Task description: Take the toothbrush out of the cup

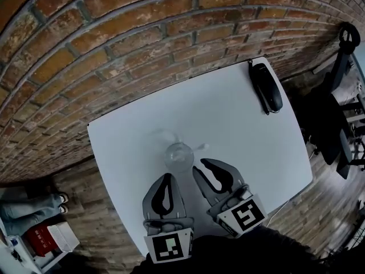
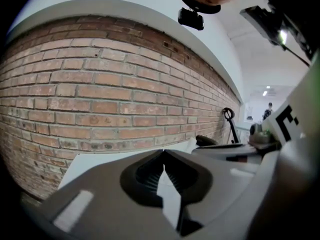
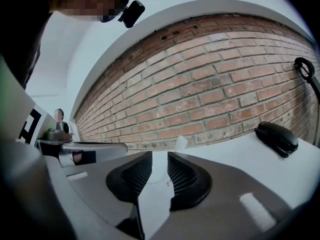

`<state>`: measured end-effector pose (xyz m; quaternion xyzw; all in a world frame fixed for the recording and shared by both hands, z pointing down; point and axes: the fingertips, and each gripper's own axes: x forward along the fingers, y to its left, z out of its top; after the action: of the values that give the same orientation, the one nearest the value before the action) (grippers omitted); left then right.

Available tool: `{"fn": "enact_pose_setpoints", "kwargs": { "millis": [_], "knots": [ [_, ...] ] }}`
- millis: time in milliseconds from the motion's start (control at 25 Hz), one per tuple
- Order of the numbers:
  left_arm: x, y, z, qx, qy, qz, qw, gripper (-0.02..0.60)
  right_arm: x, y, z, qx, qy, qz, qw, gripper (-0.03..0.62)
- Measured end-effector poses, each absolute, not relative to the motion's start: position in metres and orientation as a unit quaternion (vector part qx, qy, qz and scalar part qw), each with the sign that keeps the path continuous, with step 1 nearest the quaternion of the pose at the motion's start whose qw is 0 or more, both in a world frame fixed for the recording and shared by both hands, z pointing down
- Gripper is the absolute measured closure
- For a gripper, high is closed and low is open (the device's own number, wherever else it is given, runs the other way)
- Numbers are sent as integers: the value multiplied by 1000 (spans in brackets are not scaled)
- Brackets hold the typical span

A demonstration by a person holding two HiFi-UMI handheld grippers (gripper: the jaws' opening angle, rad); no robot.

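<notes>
Two marker cubes (image 1: 169, 247) sit lowest in the head view, one on the back of each gripper, with a dark sleeve below them. Ahead of them both grippers hover over a white table (image 1: 228, 119) that stands against a brick wall (image 1: 114, 33).

Only the head view shows the clear cup (image 1: 178, 156) whole. It stands upright near the table's near edge, just beyond the tips of both grippers and between their lines. The toothbrush (image 1: 199, 148) is in the cup, its white head leaning out toward the right gripper (image 1: 201, 164). Neither gripper touches the cup or the brush.

The left gripper (image 1: 167, 177) looks narrow from above, and its own view settles it: the left gripper's (image 2: 163, 153) jaws meet at the tips with nothing between them. That view also takes in the right gripper's cube at its right edge and a distant person in a far room.

In the right gripper view the right gripper's (image 3: 160, 165) jaws stand apart. Bare table shows through the gap, with a faint trace of the cup, and the toothbrush's (image 3: 180, 143) head rises beyond the pads, clear of them.

A black object (image 1: 267, 88) lies at the table's far right corner. From above it is long and narrow, and in the right gripper view (image 3: 276, 136) it looks low and rounded.
</notes>
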<state>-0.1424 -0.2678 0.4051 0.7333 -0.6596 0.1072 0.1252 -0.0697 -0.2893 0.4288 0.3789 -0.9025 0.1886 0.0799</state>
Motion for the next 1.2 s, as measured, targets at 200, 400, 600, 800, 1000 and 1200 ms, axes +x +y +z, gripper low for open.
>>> {"fn": "enact_pose_setpoints", "kwargs": {
  "millis": [200,400,600,800,1000,1200],
  "knots": [
    [-145,-278,423,732,-657,112,140,572,-71,-305,448,384,-896,206,87,467],
    [-148,-283,438,727,-653,127,167,572,-77,-315,461,380,-894,217,97,456],
    [-153,-288,451,722,-654,131,184,572,-83,-323,468,380,-893,222,97,456],
    [-157,-292,458,720,-654,136,188,572,-85,-329,472,380,-893,219,100,456],
    [-160,-294,462,717,-655,135,194,572,-88,-330,473,379,-894,214,107,477],
    [-161,-293,461,715,-658,132,196,572,-91,-328,469,380,-896,203,106,532]
  ]
}}
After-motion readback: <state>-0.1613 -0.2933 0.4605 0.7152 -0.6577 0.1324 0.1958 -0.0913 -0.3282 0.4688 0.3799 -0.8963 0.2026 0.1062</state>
